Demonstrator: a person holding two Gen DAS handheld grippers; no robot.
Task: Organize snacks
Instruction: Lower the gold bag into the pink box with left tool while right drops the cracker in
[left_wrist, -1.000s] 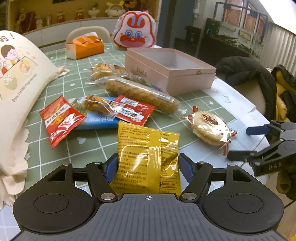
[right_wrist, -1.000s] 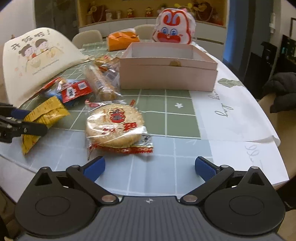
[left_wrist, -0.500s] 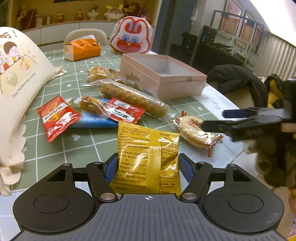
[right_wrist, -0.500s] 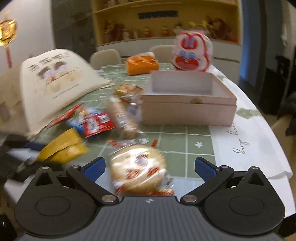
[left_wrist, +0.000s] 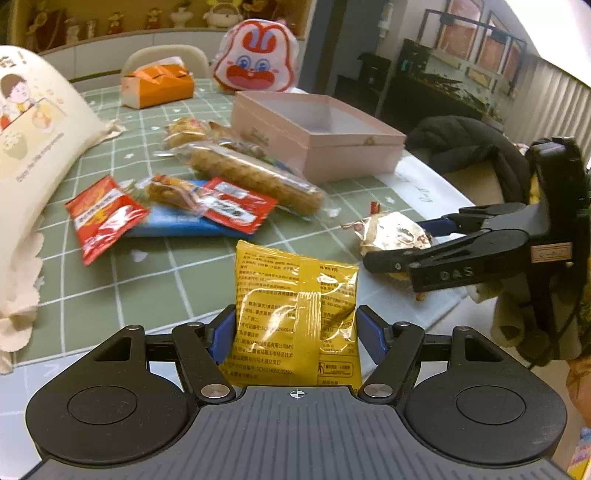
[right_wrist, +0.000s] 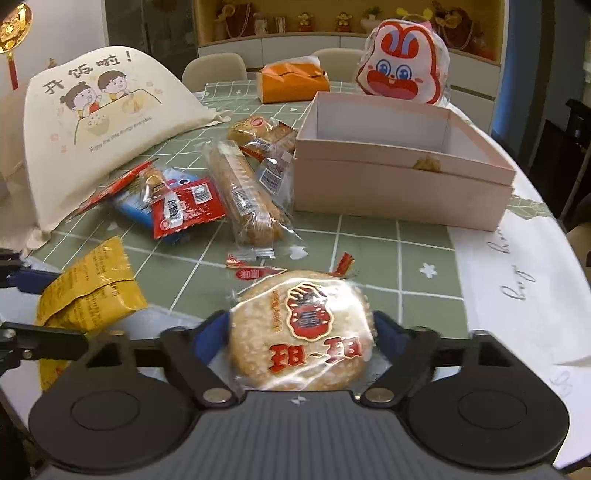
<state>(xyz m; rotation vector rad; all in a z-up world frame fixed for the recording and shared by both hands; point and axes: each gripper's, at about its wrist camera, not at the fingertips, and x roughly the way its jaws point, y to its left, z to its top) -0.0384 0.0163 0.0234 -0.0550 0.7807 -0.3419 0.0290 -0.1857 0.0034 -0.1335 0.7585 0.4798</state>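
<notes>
Right tongs now clamping rice cracker.

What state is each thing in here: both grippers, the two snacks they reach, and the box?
Left gripper: shut on the yellow packet.
Right gripper: fingers around the rice cracker, sealed.
Pink box: open, nearly empty.

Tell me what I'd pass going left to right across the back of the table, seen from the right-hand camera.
cream cloth bag → orange tissue box → rabbit-face pouch, which stands behind the open pink box.
</notes>
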